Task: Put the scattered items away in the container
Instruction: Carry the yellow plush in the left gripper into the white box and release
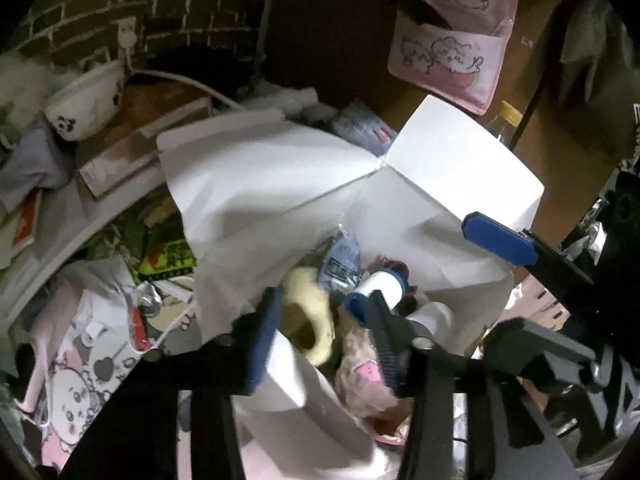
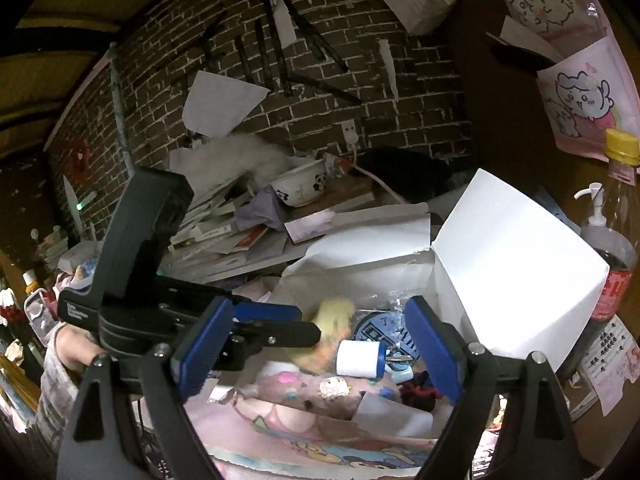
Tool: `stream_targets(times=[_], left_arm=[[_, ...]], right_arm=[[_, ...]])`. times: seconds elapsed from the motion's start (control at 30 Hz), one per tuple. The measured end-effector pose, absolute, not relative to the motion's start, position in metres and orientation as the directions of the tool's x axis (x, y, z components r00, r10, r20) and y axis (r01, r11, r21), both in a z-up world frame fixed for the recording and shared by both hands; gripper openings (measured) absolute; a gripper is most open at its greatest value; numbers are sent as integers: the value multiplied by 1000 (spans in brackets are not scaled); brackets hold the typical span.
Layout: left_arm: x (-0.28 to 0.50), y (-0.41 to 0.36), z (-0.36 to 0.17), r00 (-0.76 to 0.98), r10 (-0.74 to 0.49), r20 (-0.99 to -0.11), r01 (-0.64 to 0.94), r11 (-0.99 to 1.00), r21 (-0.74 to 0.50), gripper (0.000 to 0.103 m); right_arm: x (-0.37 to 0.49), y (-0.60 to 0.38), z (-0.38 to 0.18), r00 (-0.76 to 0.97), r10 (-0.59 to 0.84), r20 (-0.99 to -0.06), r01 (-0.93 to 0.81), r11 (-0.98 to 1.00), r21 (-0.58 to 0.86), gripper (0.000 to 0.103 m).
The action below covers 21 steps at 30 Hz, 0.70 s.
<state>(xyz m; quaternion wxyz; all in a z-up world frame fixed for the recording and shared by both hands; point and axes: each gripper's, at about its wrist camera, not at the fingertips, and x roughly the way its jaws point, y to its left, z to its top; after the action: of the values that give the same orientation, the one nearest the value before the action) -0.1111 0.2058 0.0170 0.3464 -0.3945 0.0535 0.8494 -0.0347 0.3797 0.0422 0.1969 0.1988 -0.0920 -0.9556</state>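
A white cardboard box with open flaps holds several items: a white roll with blue end caps, a yellow plush ring, a blue packet and a pink plush. My left gripper is open just above the box's contents, empty. My right gripper is open and empty over the same box; the white roll lies between its fingers but apart from them. One finger of the right gripper shows at the right of the left wrist view.
A cluttered shelf with books, a panda bowl and a white fluffy toy stands against the brick wall. A dark bottle with a yellow cap and a pump bottle stand right of the box. Pink cartoon bags lie left.
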Motion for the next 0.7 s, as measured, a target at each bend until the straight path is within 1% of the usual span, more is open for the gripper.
stream_targets(times=[0.07,0.1,0.17,0.23,0.3,0.37,0.4,0.5,0.53,0.7], left_arm=[[-107,205,20,-464,551,-694,-633,-754,-176,60],[-106,204,22,-471,552,-688,-632,-755,-174,62],[-102,201,25,-489,546,-680,-625,-763,-163,66],[-98,196,29,-502,543,-673,-620,-769,-157,68],[-93,190,32,-513,540,-668,-615,-774,-153,71],[-89,183,35,-529,532,-661,-605,-783,-146,77],[-86,180,36,-536,530,-657,-601,-786,-143,77],[-79,172,39,-552,517,-654,-591,-796,-130,80],[-76,169,40,-560,508,-655,-584,-802,-122,82],[-60,152,40,-627,428,-651,-526,-849,-51,86]], right_arm=[[-33,380,44,-846,-416,-333,341,-903,260,87],[-33,380,45,-848,-416,-329,342,-903,260,88],[-31,379,48,-855,-406,-321,334,-907,257,93],[-30,380,50,-859,-403,-316,331,-907,259,95],[-29,380,52,-860,-403,-312,329,-907,264,96],[-27,378,55,-864,-399,-308,326,-908,263,100],[-25,378,56,-865,-397,-307,324,-909,263,102],[-23,374,59,-862,-396,-316,324,-911,255,103],[-23,371,60,-859,-395,-327,325,-913,247,103],[-24,355,59,-837,-387,-386,331,-921,204,103]])
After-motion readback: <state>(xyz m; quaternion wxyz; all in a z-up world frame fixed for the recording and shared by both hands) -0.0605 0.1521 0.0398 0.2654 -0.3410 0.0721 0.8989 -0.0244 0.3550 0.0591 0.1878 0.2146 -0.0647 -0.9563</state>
